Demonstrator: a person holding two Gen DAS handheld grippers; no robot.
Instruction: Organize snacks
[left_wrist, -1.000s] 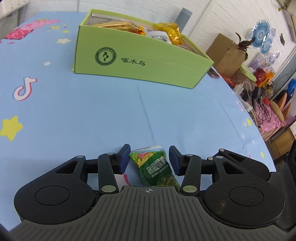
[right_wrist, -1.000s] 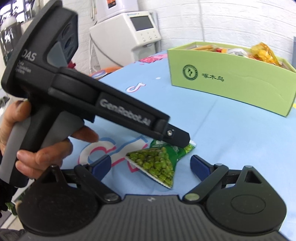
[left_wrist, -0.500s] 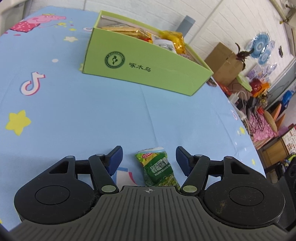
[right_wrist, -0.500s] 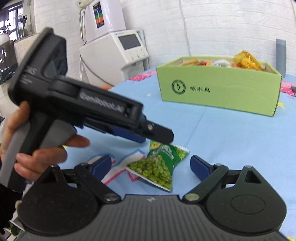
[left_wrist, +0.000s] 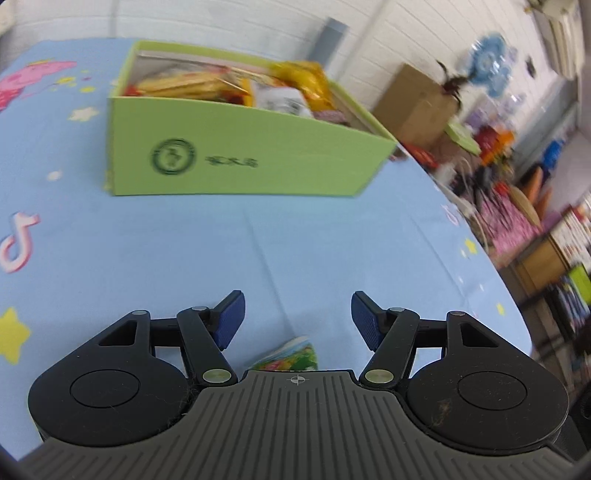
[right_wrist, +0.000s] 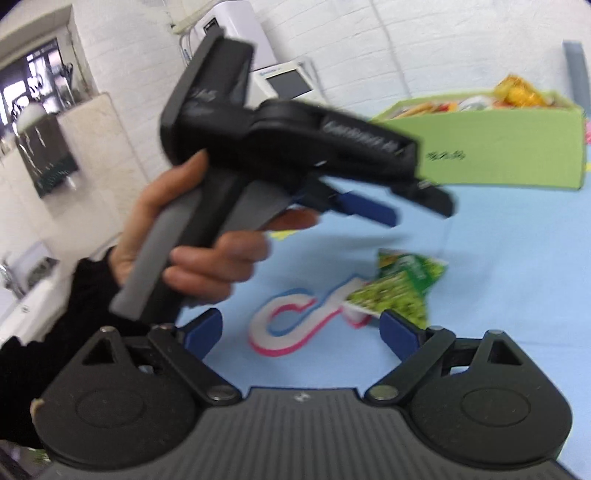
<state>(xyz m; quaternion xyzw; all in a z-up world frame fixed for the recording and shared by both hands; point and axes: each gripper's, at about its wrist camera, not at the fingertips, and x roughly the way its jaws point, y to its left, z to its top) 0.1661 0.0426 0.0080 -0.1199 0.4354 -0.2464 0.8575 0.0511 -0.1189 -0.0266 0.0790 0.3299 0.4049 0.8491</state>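
A green pea snack packet (right_wrist: 400, 290) lies flat on the blue tablecloth (left_wrist: 295, 236). In the left wrist view only its top edge (left_wrist: 290, 356) peeks out under the gripper body. My left gripper (left_wrist: 297, 317) is open and empty, raised above the packet; it also shows in the right wrist view (right_wrist: 406, 203), held by a hand. My right gripper (right_wrist: 301, 332) is open and empty, low over the cloth, with the packet just beyond its right finger. A green cardboard box (left_wrist: 243, 162) holding several snack packs stands farther back; it also shows in the right wrist view (right_wrist: 506, 147).
The table's right edge (left_wrist: 491, 258) curves away, with cluttered shelves and a brown carton (left_wrist: 413, 99) beyond it. White appliances (right_wrist: 288, 79) stand against the brick wall behind the table. A printed logo (right_wrist: 295, 321) marks the cloth beside the packet.
My left gripper has opened wider and lifted up and back off the packet, which stays on the cloth. The right gripper view has swung left, so the packet now sits to its right.
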